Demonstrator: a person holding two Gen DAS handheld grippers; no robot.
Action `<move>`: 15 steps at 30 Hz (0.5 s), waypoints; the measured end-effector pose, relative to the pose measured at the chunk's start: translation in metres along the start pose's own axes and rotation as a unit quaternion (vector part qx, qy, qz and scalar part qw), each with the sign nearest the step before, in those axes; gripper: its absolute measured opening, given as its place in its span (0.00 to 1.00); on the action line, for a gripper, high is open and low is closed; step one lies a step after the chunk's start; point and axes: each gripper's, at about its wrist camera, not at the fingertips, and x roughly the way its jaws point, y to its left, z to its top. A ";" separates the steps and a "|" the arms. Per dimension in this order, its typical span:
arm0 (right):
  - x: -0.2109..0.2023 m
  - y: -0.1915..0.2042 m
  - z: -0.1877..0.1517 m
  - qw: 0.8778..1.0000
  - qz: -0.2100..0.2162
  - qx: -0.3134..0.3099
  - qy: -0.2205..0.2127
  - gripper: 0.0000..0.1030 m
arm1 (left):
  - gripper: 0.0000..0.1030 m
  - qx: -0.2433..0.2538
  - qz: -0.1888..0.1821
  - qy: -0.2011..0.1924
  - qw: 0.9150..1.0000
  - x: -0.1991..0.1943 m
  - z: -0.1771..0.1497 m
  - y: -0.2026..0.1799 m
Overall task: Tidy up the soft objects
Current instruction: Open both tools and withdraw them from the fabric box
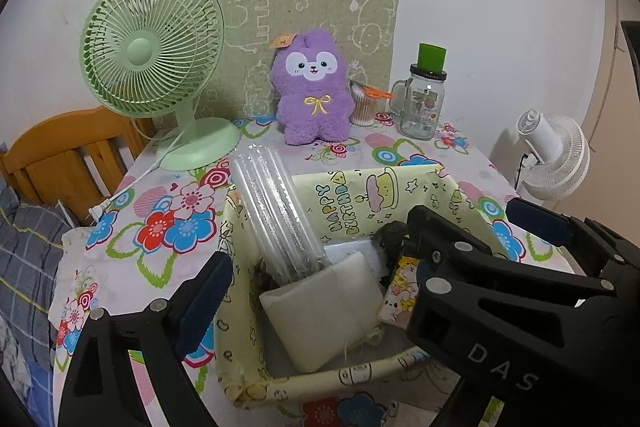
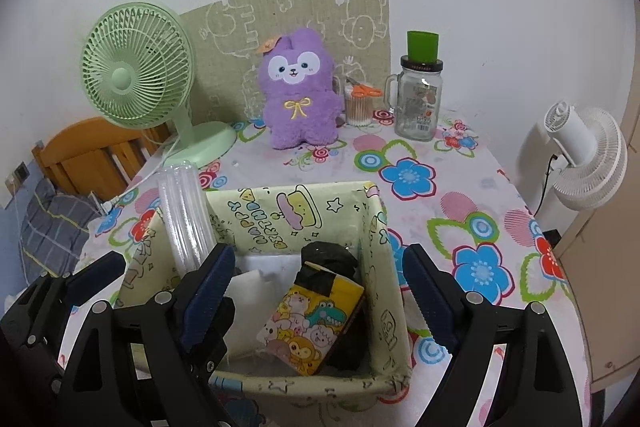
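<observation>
We see a yellow-green fabric box (image 2: 376, 227) printed with "HAPPY BIRTHDAY" and cartoon cakes, standing on a table under a flowered cloth (image 2: 460, 187). Inside it lie a folded white cloth (image 1: 328, 307), a cartoon-animal tissue pack (image 2: 312, 323) tilted against a black crumpled bundle (image 2: 328, 255), and a clear plastic sleeve (image 1: 272, 211) leaning out over the box's left wall. A purple plush rabbit (image 1: 310, 91) with a yellow bow sits upright at the back of the table, well apart from the box, between a green fan (image 1: 152, 43) and a glass jar (image 1: 420, 103).

Our left gripper (image 1: 368, 251) and right gripper (image 2: 320, 291) hover over the box with fingers spread wide, nothing between them.

In the left view the right gripper's body covers much of the tissue pack and the bundle. What the bundle is, we cannot make out, and the box floor is largely covered.
</observation>
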 end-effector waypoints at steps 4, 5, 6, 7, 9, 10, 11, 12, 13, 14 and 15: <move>-0.010 -0.001 -0.003 1.000 0.000 0.001 -0.007 0.85 | 0.93 0.000 0.000 -0.006 1.000 -0.008 -0.003 -0.002; -0.013 -0.001 -0.003 1.000 0.000 0.001 -0.009 0.86 | 0.93 0.001 0.001 -0.007 1.000 -0.011 -0.003 -0.002; -0.015 -0.001 -0.004 1.000 0.000 0.001 -0.010 0.86 | 0.93 0.001 0.001 -0.009 1.000 -0.013 -0.004 -0.003; -0.018 -0.001 -0.005 1.000 0.000 0.000 -0.012 0.86 | 0.94 0.001 0.001 -0.010 1.000 -0.014 -0.005 -0.003; -0.023 0.000 -0.007 1.000 -0.001 0.000 -0.015 0.86 | 0.94 0.002 0.001 -0.013 1.000 -0.019 -0.007 -0.004; -0.025 0.000 -0.007 1.000 -0.001 0.000 -0.016 0.86 | 0.94 0.002 0.001 -0.014 1.000 -0.022 -0.008 -0.005; -0.029 0.000 -0.008 1.000 -0.001 -0.001 -0.019 0.86 | 0.95 0.002 0.001 -0.016 1.000 -0.023 -0.008 -0.005; -0.031 0.000 -0.009 1.000 -0.001 -0.001 -0.020 0.86 | 0.95 0.003 0.002 -0.018 1.000 -0.026 -0.009 -0.006; -0.034 0.000 -0.010 1.000 -0.002 -0.001 -0.022 0.86 | 0.96 0.003 0.002 -0.019 1.000 -0.028 -0.010 -0.006; -0.036 0.000 -0.011 1.000 -0.001 -0.001 -0.024 0.86 | 0.96 0.004 0.002 -0.021 1.000 -0.031 -0.011 -0.007; -0.039 0.001 -0.011 1.000 -0.001 -0.001 -0.026 0.86 | 0.96 0.004 0.002 -0.023 1.000 -0.034 -0.012 -0.007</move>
